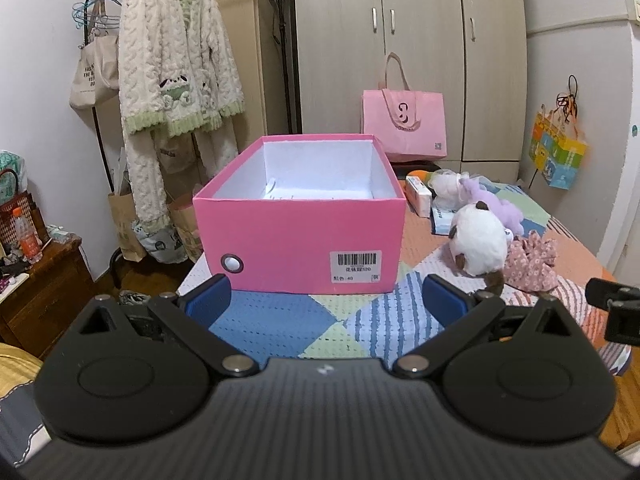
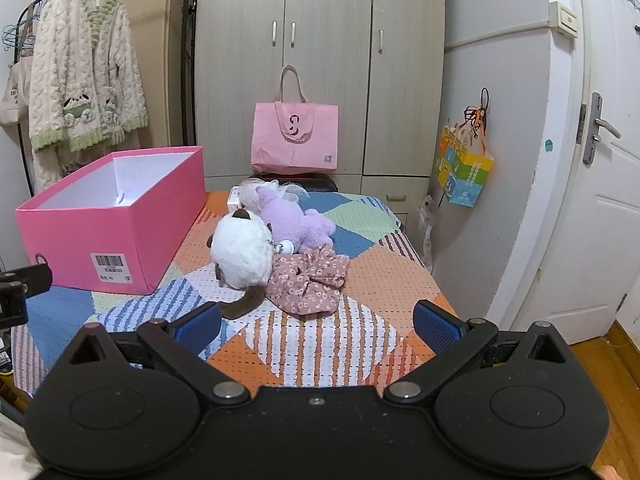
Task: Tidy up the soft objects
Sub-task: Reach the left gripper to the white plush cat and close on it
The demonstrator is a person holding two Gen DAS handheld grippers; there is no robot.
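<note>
An open pink box [image 1: 298, 240] stands on the patchwork table cover [image 1: 276, 324]; it also shows at the left of the right wrist view [image 2: 116, 224]. Only white paper shows inside. My left gripper [image 1: 326, 300] is open and empty, just in front of the box. To the box's right lie a white plush with brown ears and tail [image 2: 242, 254], a purple plush [image 2: 296, 220] and a pink floral scrunchie [image 2: 308, 280]. My right gripper [image 2: 318, 326] is open and empty, just short of the scrunchie and the brown tail.
A tissue pack [image 1: 419, 196] lies behind the plush toys. A pink tote bag [image 2: 295, 142] stands at the table's far end before the wardrobe [image 2: 320, 60]. A clothes rack with a fleece jacket [image 1: 176, 64] stands left. A door [image 2: 600, 200] is right.
</note>
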